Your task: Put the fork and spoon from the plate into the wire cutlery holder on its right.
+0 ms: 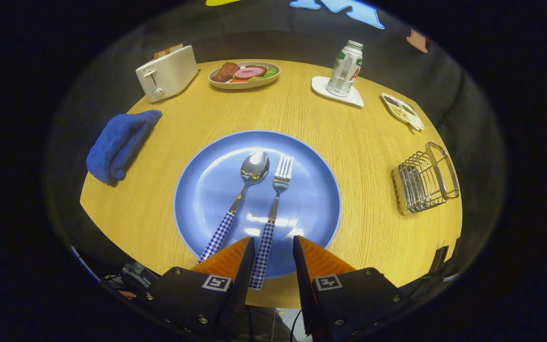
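Between open claw [273, 249] fingers, fork [273, 209] handle; spoon [240, 199] alongside

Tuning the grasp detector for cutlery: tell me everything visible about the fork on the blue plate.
The silver metal fork with a blue-and-white checked handle lies flat on the round blue plate, tines pointing away toward the far side of the table. It sits just right of the matching checked-handle spoon, close but apart from it. Its handle end reaches over the plate's near rim and lies between the fingers of the open hand-held gripper, nearer the left finger; whether that finger touches it cannot be told.
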Demonstrator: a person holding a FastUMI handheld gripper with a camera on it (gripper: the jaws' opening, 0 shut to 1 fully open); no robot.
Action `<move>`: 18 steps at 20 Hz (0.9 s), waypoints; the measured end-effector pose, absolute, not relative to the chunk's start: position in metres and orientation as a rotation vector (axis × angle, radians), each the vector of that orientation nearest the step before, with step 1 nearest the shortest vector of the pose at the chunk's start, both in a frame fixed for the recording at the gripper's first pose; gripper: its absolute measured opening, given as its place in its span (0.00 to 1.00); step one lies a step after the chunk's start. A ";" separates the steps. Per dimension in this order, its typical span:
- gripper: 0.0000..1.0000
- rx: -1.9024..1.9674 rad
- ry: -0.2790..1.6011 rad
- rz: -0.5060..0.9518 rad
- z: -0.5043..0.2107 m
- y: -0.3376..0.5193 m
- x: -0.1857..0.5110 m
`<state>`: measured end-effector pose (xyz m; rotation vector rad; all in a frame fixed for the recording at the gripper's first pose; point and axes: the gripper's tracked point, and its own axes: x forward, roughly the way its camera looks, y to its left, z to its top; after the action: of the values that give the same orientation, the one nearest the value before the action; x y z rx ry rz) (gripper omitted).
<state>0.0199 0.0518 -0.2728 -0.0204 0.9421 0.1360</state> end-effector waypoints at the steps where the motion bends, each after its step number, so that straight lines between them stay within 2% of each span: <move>1: 0.49 -0.026 0.957 0.136 -0.275 0.052 0.020; 3: 0.49 -0.049 1.001 0.133 -0.295 0.052 0.023; 5: 0.11 -0.022 1.034 0.127 -0.289 0.050 0.024; 7: 0.11 -0.009 1.058 0.141 -0.287 0.051 0.027; 8: 0.01 -0.039 1.065 0.140 -0.288 0.047 0.028; 18: 0.01 -0.266 1.194 0.308 -0.250 -0.001 -0.001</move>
<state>-0.0014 -0.0013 -0.2497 -0.2657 1.1944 0.3077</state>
